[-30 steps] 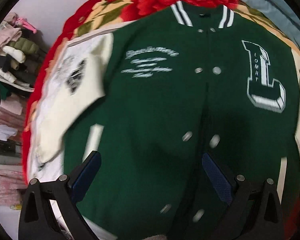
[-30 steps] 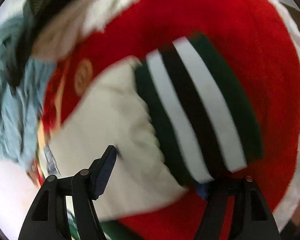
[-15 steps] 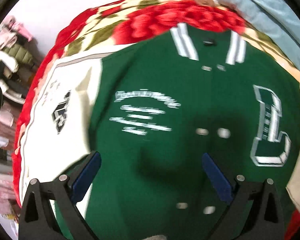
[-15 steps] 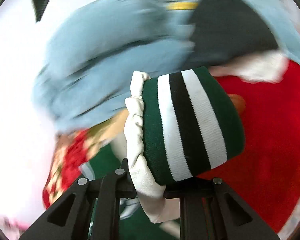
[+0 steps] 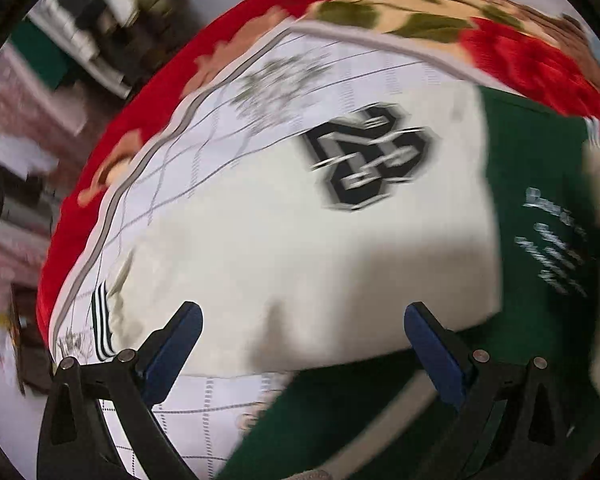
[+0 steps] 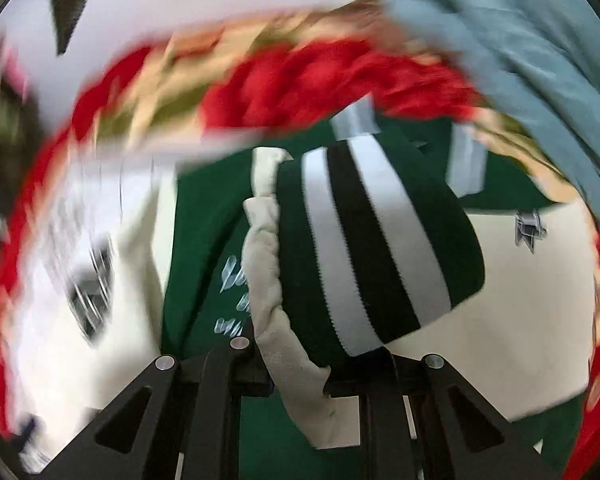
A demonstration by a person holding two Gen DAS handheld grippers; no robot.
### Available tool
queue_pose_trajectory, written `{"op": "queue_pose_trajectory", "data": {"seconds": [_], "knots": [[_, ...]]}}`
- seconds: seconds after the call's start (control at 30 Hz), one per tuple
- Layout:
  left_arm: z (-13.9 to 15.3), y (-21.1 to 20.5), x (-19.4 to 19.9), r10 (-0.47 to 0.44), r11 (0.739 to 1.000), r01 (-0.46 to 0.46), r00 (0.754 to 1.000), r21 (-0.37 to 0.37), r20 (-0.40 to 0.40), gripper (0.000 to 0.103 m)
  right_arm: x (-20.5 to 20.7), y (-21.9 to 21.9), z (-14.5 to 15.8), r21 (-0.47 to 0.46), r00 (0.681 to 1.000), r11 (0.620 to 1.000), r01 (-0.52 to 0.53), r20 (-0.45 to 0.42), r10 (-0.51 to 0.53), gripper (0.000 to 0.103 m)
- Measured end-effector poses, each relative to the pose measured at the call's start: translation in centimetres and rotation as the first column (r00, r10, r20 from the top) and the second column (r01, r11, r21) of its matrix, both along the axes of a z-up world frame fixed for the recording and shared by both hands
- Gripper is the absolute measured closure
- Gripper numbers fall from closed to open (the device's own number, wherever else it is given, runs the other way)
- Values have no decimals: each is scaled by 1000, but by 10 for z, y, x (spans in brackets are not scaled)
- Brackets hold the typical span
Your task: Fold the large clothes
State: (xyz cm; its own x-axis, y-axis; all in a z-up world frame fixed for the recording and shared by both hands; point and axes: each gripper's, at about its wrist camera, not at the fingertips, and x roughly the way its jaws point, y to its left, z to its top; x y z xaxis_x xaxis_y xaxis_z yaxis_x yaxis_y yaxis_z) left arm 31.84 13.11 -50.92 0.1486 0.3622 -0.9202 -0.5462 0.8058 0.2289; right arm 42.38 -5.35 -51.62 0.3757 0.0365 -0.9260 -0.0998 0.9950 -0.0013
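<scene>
The right gripper is clamped tight on the cream sleeve of the varsity jacket, just behind the striped cuff, which is held up over the green body. The left gripper is spread wide, its blue pads well apart, and nothing is gripped between them; whether the cloth is touched cannot be told. Below it, the jacket's other cream sleeve, marked with a black number patch, is laid flat on a white quilted sheet. The jacket is spread on a red floral blanket. A pale blue garment is seen beyond the collar. Both views are blurred.
</scene>
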Motion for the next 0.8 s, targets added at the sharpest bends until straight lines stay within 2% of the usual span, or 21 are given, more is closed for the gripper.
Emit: {"op": "queue_pose_trajectory", "data": {"seconds": [0.03, 0.07, 0.13, 0.2, 0.27, 0.33, 0.4, 0.5, 0.53, 0.6, 0.63, 0.7, 0.73, 0.77, 0.8], "knots": [[-1, 8, -4, 9, 1000, -9, 1000, -2, -1, 0, 3, 17, -23, -19, 997, 999, -33, -75, 31, 84], [-2, 17, -11, 19, 1000, -19, 1000, -9, -4, 0, 3, 30, -41, -15, 989, 998, -57, -136, 55, 79], [-2, 35, -28, 37, 999, -37, 999, -38, -15, 0, 2, 35, -49, 36, 982, 997, -68, -173, 73, 62], [0, 52, -47, 60, 995, -62, 998, -73, -25, 0, -15, 30, -34, 158, 987, 986, -44, -144, 68, 32], [2, 71, -77, 114, 982, -118, 993, -148, -38, 0, -37, 16, -11, 280, 992, 960, -1, -120, 36, 29], [-5, 88, -105, 190, 950, -201, 979, -241, -68, 0, -62, 1, 5, 311, 992, 948, 63, -123, -26, 29], [-22, 110, -135, 297, 881, -318, 948, -349, -114, 0, -79, -10, 8, 329, 983, 935, 135, -162, -85, 29], [-49, 140, -165, 462, 746, -461, 878, -481, -127, 2, -91, -20, 0, 332, 964, 918, 216, -222, -147, 29], [-61, 151, -170, 519, 681, -500, 845, -536, -130, 2, -93, -22, -5, 318, 960, 920, 227, -233, -157, 29], [-77, 169, -174, 611, 586, -539, 785, -606, -108, 3, -83, -22, -11, 278, 952, 930, 238, -256, -167, 29], [-83, 178, -173, 644, 556, -550, 759, -623, -94, 3, -83, -25, -14, 270, 949, 931, 243, -265, -171, 29], [-92, 200, -166, 701, 529, -572, 711, -627, -58, 3, -80, -30, -12, 262, 946, 932, 250, -273, -177, 29], [-92, 212, -161, 726, 530, -585, 687, -613, -28, 3, -79, -26, -13, 255, 947, 935, 245, -270, -175, 29], [-91, 223, -155, 743, 542, -600, 670, -588, 1, 7, -76, -21, -12, 249, 950, 940, 235, -262, -168, 29], [-91, 232, -148, 746, 558, -607, 665, -566, 23, 20, -74, -13, -12, 244, 956, 945, 216, -251, -154, 29]]}}
